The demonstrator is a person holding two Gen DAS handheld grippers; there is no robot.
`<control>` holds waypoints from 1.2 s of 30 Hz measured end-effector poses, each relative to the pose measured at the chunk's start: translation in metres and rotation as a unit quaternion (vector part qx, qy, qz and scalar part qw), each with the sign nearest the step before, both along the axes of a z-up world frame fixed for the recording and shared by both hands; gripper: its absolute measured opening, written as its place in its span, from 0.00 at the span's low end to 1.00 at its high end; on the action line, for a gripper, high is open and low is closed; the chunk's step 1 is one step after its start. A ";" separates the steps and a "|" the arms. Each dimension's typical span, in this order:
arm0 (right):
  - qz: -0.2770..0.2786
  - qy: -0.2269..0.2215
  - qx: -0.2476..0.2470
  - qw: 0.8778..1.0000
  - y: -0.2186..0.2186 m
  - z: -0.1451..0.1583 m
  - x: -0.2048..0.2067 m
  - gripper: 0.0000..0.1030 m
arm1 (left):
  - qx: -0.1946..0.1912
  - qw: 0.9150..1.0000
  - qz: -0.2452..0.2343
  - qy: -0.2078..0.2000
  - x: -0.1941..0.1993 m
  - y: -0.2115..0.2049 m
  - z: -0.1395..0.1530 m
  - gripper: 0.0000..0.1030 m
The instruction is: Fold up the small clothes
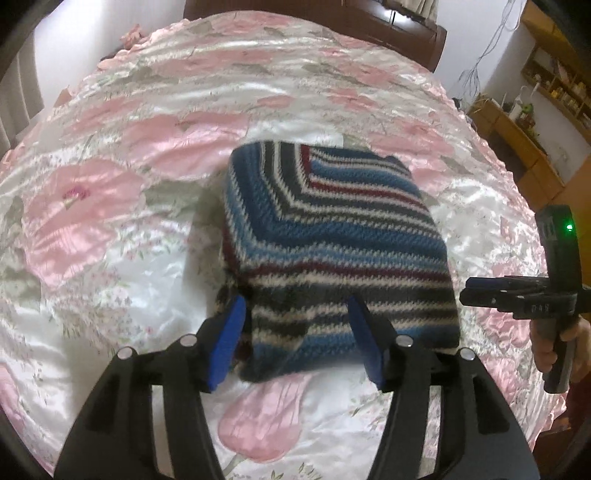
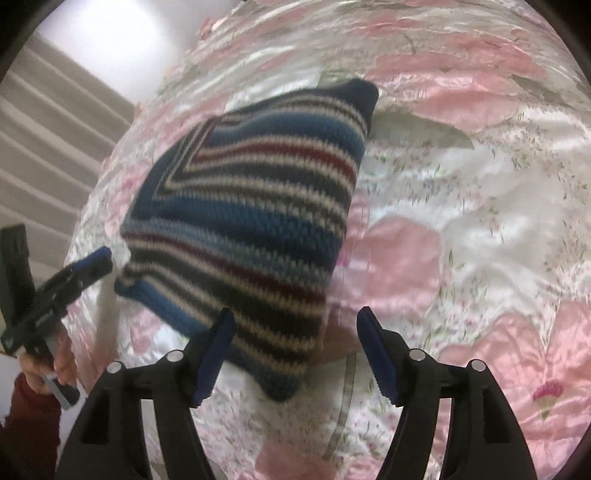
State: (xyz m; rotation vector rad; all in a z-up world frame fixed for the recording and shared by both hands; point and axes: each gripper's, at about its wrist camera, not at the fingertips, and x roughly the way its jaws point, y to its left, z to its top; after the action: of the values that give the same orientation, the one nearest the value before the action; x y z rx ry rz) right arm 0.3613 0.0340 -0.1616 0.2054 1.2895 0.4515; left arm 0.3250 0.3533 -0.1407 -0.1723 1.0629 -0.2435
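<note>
A folded knit garment with blue, white, grey and dark red stripes lies as a thick square on the bed. My left gripper is open just above its near edge, and its blue pads straddle the near left part without touching it. The right gripper hovers off the garment's right side. In the right wrist view the garment fills the middle, and my right gripper is open over its near corner, holding nothing. The left gripper shows at that garment's left corner.
A shiny bedspread with pink flowers covers the whole bed. A dark wooden headboard stands at the far end, wooden shelves at the right, and a curtain at the left. A hand holds the right gripper's handle.
</note>
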 end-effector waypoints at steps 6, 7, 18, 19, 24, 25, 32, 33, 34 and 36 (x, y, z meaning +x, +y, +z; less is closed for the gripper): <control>-0.017 -0.005 0.009 1.000 0.003 -0.004 0.020 0.69 | 0.004 1.000 0.011 -0.005 0.016 0.005 -0.002 0.59; -0.018 -0.006 0.010 1.000 0.004 -0.005 0.022 0.70 | 0.004 1.000 0.011 -0.005 0.018 0.005 -0.002 0.59; -0.037 0.001 0.022 0.999 0.006 -0.015 0.044 0.77 | -0.059 0.996 0.008 0.062 0.070 0.022 -0.023 0.74; -0.037 0.003 0.023 0.999 0.006 -0.015 0.047 0.77 | -0.071 0.994 0.006 0.079 0.080 0.026 -0.029 0.74; -0.025 0.010 0.029 0.999 0.012 -0.018 0.060 0.80 | -0.164 0.974 0.003 0.154 0.120 0.044 -0.061 0.74; -0.023 0.010 0.032 0.999 0.014 -0.019 0.062 0.81 | -0.172 0.972 0.003 0.158 0.123 0.044 -0.065 0.74; -0.017 0.021 0.051 0.998 0.017 -0.030 0.067 0.82 | -0.167 0.969 -0.037 0.179 0.130 0.020 -0.091 0.75; -0.016 0.021 0.055 0.998 0.017 -0.032 0.067 0.83 | -0.171 0.969 -0.040 0.177 0.130 0.018 -0.093 0.77; -0.015 0.022 0.057 0.998 0.017 -0.033 0.068 0.83 | -0.174 0.968 -0.041 0.177 0.132 0.017 -0.094 0.78; -0.014 0.026 0.065 0.997 0.017 -0.036 0.070 0.84 | -0.179 0.966 -0.046 0.178 0.134 0.015 -0.095 0.77</control>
State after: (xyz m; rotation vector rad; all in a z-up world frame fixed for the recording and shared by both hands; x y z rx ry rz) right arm 0.4312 0.0513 -0.1978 0.3462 1.3068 0.5096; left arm 0.4587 0.3680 -0.2357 -0.5081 1.3797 -0.5024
